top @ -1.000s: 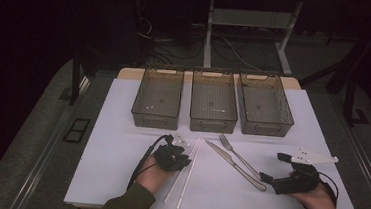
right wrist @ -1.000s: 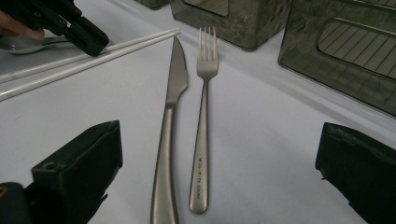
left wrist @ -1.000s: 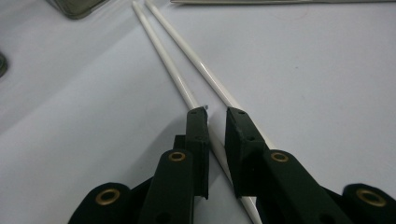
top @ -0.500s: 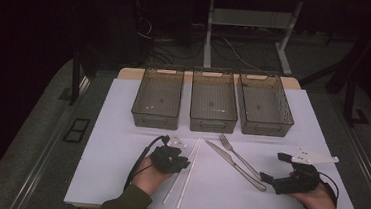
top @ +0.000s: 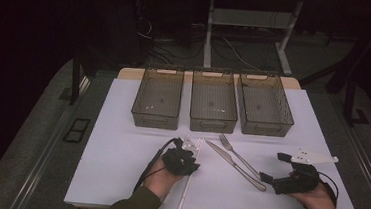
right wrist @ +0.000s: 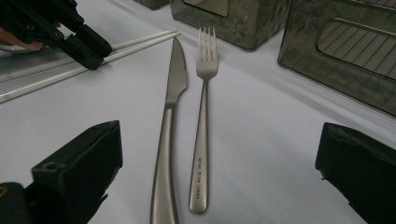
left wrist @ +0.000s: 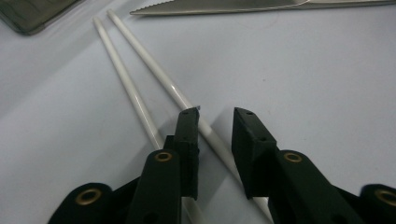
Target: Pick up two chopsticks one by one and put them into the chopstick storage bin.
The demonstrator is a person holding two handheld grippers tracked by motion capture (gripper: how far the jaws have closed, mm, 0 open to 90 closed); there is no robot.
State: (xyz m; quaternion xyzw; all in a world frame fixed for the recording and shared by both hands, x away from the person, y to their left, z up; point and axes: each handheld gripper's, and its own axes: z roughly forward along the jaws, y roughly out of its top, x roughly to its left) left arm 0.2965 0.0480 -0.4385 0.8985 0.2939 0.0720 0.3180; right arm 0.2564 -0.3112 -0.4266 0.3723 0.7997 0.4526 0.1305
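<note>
Left tool jaws just opening, straddling 1 of 2 thin white plastic chopsticks flat on the white bench, not clamped. Light, stiff, slippery; I'd pinch mid-shaft. Right tool wide open, empty.

White chopsticks, two of them, glossy and plain, at 12 o'clock from the left gripper, whose jaws and body are matt black with brass-coloured rivets. Table top pale bluish-white, unpatterned.

Knife and fork: brushed silver-grey steel; small engraved lettering on the fork handle, too fine to read; serrated knife edge.

Three bins at 12 o'clock of the cutlery: translucent smoky brown-grey, fine grid pattern in walls.

Right gripper: black jaws; pale grey plate on top in high view.

Sleeve olive green. Surroundings dark.
</note>
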